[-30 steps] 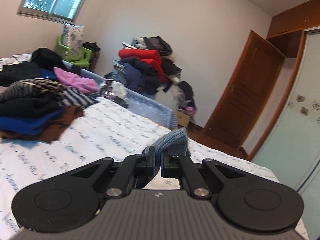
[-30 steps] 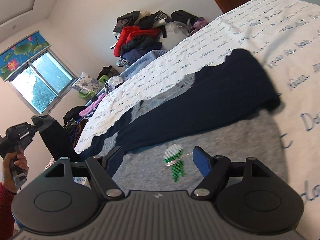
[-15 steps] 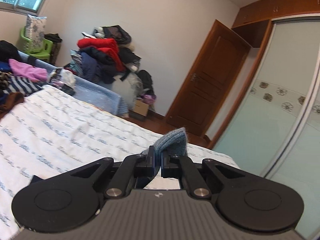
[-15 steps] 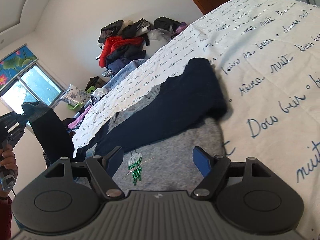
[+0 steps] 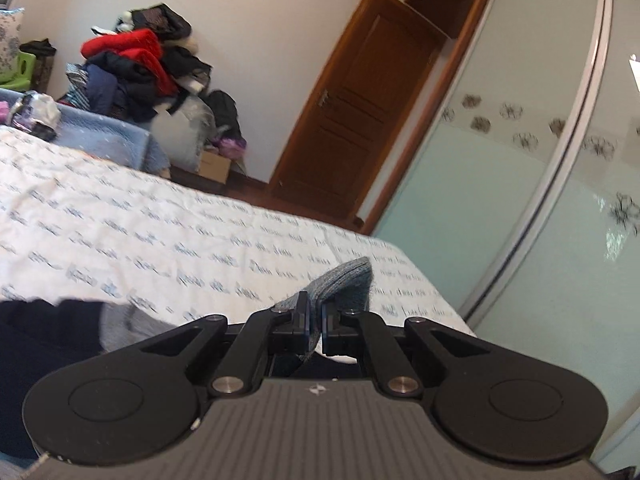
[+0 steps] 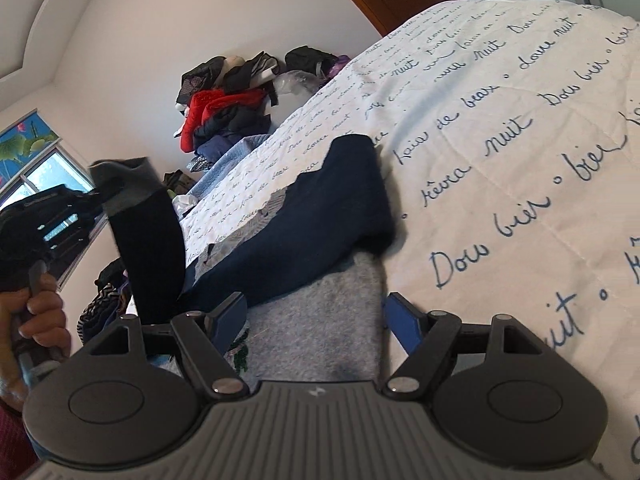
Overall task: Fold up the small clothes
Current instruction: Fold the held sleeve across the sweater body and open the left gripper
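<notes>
A grey and navy sweater [image 6: 320, 344] lies on the bed, one navy sleeve [image 6: 320, 216] folded across its grey body. My left gripper [image 5: 315, 312] is shut on the grey-blue cuff [image 5: 344, 280] of the other sleeve. In the right wrist view that sleeve [image 6: 148, 240] hangs lifted at the left, under the left gripper [image 6: 94, 198] held by a hand [image 6: 36, 312]. My right gripper [image 6: 316, 312] stands open low over the grey body, nothing between its fingers. A green beaded motif [image 6: 240, 354] peeks beside its left finger.
The white bed sheet [image 6: 500, 140] with blue script stretches to the right. A pile of clothes [image 5: 136, 68] stands past the bed's far edge. A wooden door [image 5: 360, 112] and a sliding wardrobe door [image 5: 520, 200] lie beyond the bed.
The left gripper has swung to the right and a little down with the cuff, bringing the lifted sleeve closer to the right gripper. The right gripper has shifted slightly along the sweater.
</notes>
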{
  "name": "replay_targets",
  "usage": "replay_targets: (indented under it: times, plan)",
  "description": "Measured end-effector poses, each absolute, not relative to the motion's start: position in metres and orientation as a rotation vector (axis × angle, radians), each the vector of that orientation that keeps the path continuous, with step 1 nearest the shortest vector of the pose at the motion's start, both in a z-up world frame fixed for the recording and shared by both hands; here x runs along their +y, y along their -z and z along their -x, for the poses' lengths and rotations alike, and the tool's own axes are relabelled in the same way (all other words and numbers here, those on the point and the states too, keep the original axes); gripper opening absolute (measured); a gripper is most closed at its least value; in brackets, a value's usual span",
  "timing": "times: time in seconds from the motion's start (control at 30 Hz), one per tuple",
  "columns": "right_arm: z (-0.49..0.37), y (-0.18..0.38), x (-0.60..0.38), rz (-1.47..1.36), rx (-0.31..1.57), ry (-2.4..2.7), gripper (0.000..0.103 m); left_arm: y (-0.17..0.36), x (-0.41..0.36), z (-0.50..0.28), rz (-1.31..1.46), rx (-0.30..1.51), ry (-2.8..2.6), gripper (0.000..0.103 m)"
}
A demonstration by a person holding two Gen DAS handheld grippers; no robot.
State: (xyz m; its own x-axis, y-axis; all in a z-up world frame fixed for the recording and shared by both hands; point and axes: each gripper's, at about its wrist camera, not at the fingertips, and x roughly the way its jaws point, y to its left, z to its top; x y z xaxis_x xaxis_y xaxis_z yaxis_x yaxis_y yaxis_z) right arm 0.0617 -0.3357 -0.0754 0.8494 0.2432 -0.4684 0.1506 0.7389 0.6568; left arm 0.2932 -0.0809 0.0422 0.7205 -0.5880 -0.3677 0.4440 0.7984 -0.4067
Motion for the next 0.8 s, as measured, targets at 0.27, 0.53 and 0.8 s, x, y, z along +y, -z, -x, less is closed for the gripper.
replay_targets:
  times: [0.27, 0.53, 0.8]
  plan:
    - [-0.053, 0.08, -0.349, -0.762, 0.561, -0.032, 0.076, -0.001, -0.133, -0.284, 0.245, 0.57, 0.634, 0.007]
    - [-0.051, 0.083, -0.355, -0.777, 0.558, -0.021, 0.076, 0.023, -0.174, -0.274, 0.109, 0.621, 0.687, 0.011]
    - [-0.042, 0.08, -0.366, -0.783, 0.535, 0.033, 0.077, 0.044, -0.188, -0.257, 0.04, 0.716, 0.786, 0.064]
